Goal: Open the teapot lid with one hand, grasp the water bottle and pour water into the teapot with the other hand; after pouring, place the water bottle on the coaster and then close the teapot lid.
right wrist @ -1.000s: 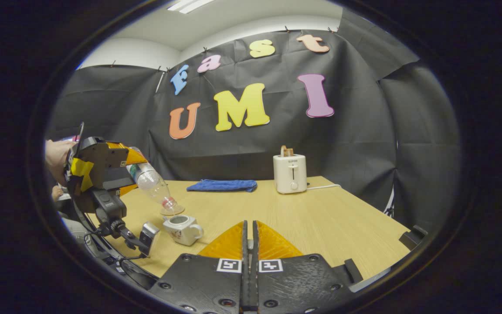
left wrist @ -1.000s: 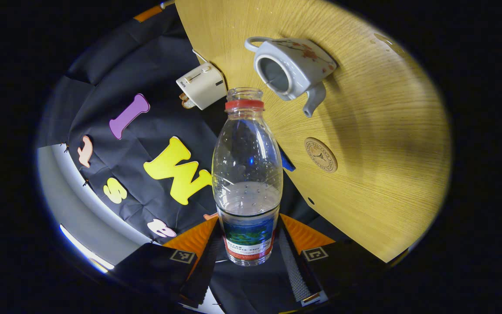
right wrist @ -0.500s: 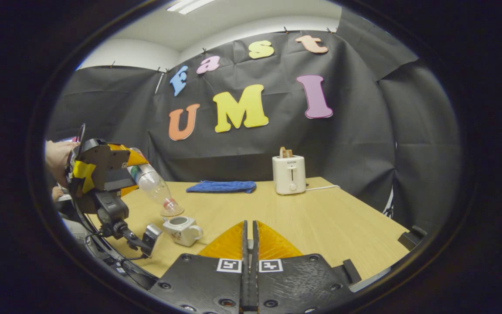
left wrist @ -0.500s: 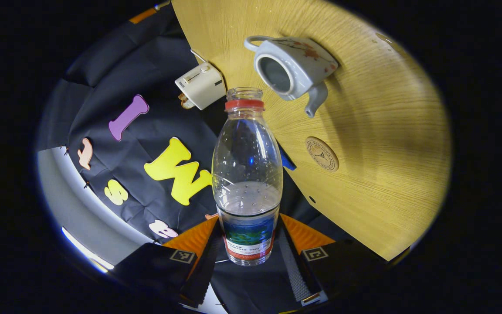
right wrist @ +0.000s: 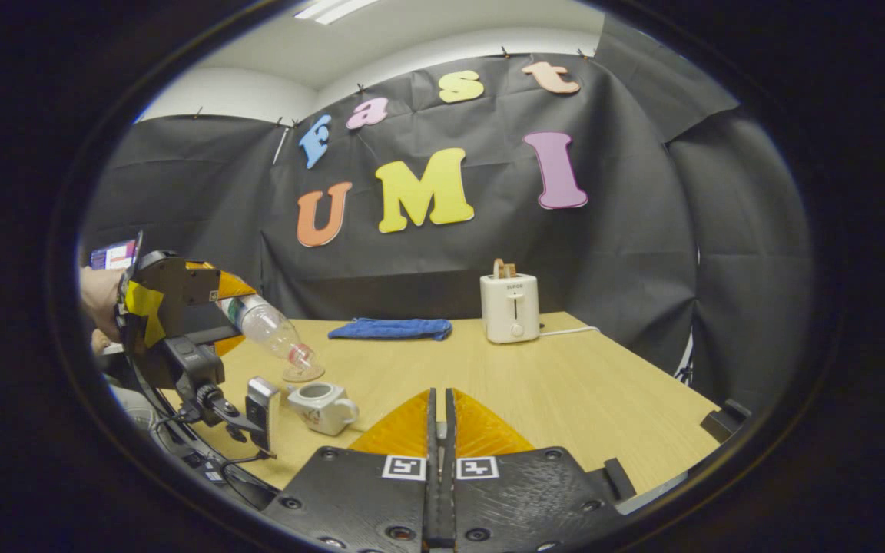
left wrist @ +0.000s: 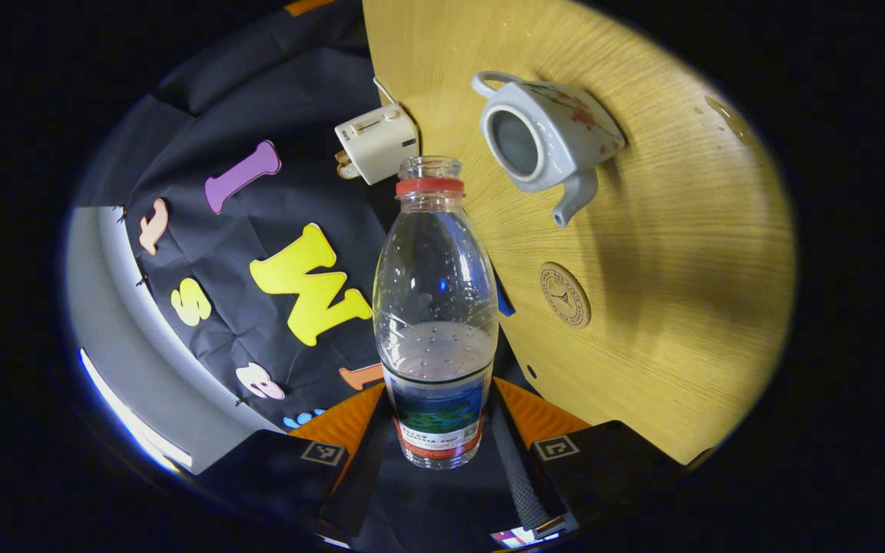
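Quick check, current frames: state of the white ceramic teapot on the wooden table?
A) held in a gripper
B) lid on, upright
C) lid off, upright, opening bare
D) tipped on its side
C: the white ceramic teapot stands on the wooden table with its round opening bare and no lid on it, while the left gripper holds the clear plastic water bottle tilted near it.

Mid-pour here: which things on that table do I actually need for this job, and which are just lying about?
For the job:
water bottle, uncapped, gripped by the left gripper
teapot, lid off
coaster, bare
right gripper, jaws together

Just lying about:
toaster, at the table's back
blue cloth, near the wall
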Demonstrator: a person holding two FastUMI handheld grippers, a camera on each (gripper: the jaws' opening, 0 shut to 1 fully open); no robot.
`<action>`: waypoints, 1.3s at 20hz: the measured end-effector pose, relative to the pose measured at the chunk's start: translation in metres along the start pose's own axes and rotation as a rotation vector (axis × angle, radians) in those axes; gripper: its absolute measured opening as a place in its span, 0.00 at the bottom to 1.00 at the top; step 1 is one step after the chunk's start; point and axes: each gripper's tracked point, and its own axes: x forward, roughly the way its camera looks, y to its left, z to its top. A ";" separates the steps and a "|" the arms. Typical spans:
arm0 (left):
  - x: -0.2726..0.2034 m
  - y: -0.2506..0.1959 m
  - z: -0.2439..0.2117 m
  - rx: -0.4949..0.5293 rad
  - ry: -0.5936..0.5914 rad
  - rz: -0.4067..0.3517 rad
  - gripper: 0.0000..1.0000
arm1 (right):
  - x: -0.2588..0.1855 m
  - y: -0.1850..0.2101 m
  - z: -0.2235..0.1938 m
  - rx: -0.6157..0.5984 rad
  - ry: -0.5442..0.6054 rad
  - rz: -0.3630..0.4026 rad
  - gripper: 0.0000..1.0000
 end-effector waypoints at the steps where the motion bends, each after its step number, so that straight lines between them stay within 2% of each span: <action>1: 0.001 -0.002 -0.002 -0.054 0.002 -0.002 0.74 | 0.000 0.000 0.003 -0.002 -0.003 -0.001 0.00; 4: 0.003 -0.023 -0.004 -0.304 -0.011 -0.063 0.74 | -0.001 0.003 0.007 0.000 -0.006 0.001 0.00; 6: -0.001 -0.032 -0.006 -0.480 -0.017 -0.077 0.74 | 0.000 0.004 0.009 0.003 -0.006 0.003 0.00; 11: -0.012 -0.040 -0.002 -1.034 -0.051 -0.137 0.74 | 0.000 0.015 0.017 -0.008 -0.010 0.018 0.00; 16: -0.015 -0.043 0.009 -1.490 -0.073 -0.215 0.74 | -0.003 0.033 0.028 0.025 -0.012 0.060 0.00; 20: 0.012 -0.034 0.005 -1.701 -0.108 -0.245 0.74 | -0.005 0.036 0.033 0.008 -0.024 0.053 0.00; 22: 0.025 -0.029 0.003 -1.799 -0.147 -0.230 0.75 | -0.005 0.034 0.031 0.005 -0.018 0.045 0.00; 26: 0.065 -0.029 0.000 -1.873 -0.182 -0.215 0.75 | -0.002 0.030 0.024 0.014 0.003 0.031 0.00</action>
